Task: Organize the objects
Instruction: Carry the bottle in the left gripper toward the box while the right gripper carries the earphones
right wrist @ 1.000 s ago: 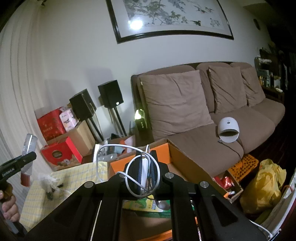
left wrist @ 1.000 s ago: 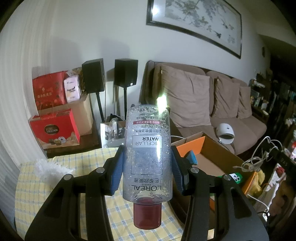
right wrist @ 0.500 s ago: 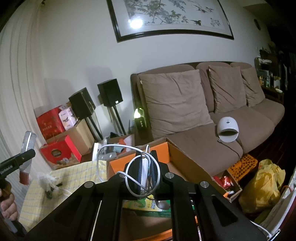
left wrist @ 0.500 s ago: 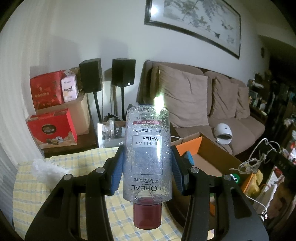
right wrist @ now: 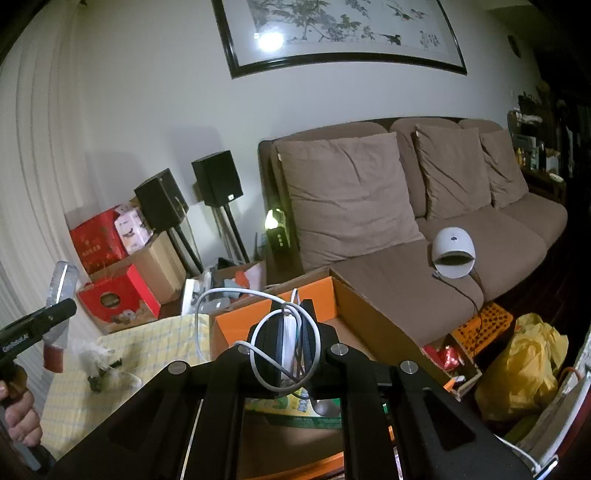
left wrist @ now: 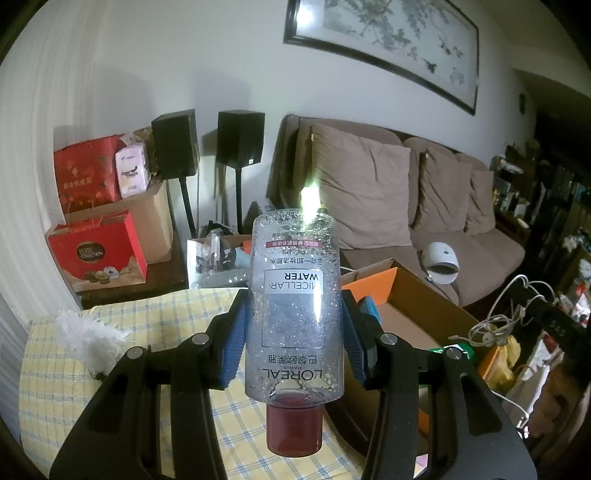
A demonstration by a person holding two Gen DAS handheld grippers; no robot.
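Left tool (left wrist: 293, 343) clenched on inverted micellar-water bottle (left wrist: 293, 314), hiding the tabletop (left wrist: 55, 369) behind; right tool (right wrist: 286, 345) clenched on coiled white cable (right wrist: 258, 354), its plug hidden.

Right claw (right wrist: 286, 343) clamps white cable (right wrist: 258, 354) above orange box (right wrist: 236, 325).

A brown sofa (right wrist: 424, 229) stands against the white wall (right wrist: 147, 92) under a framed painting (right wrist: 332, 29).
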